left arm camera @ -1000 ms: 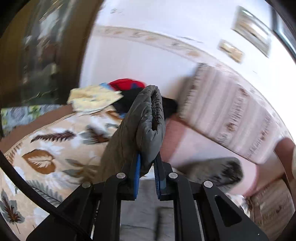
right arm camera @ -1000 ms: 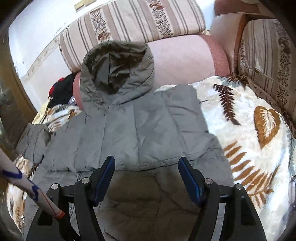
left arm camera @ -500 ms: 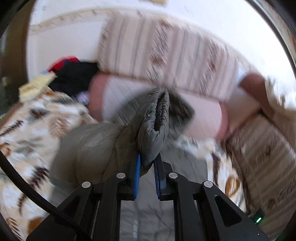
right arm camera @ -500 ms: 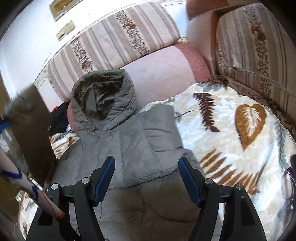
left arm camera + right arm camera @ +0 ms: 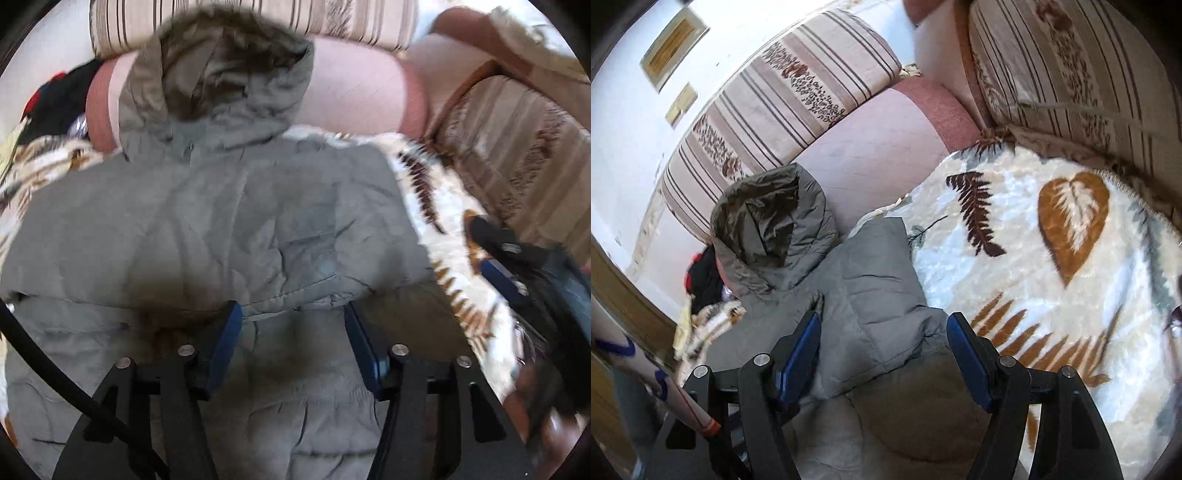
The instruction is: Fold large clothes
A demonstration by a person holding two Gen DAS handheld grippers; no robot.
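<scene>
Far left: pile of dark and red clothes (image 5: 48,99) by the sofa end. Centre: the grey-green padded hooded jacket (image 5: 221,229) lies flat on the white fleece blanket with brown leaf print (image 5: 1052,258); its hood (image 5: 221,74) is propped on the pink bolster (image 5: 362,96) at the far side, striped sofa cushions (image 5: 783,96) behind.

Progress, as I judge it: both sleeves look folded in over the body, one from each side, so the width is done. Still left: hood down and the length folded, prob. hem to shoulders.

Left gripper (image 5: 291,314): jaws have just been opening and now stand apart, nothing between them; hangs over the folded sleeve near the jacket's middle, no pad seen pressing cloth. Right gripper (image 5: 882,328): jaws wide apart, empty, over the jacket's right edge next to the blanket. Contact w/ fabric: can't tell.
</scene>
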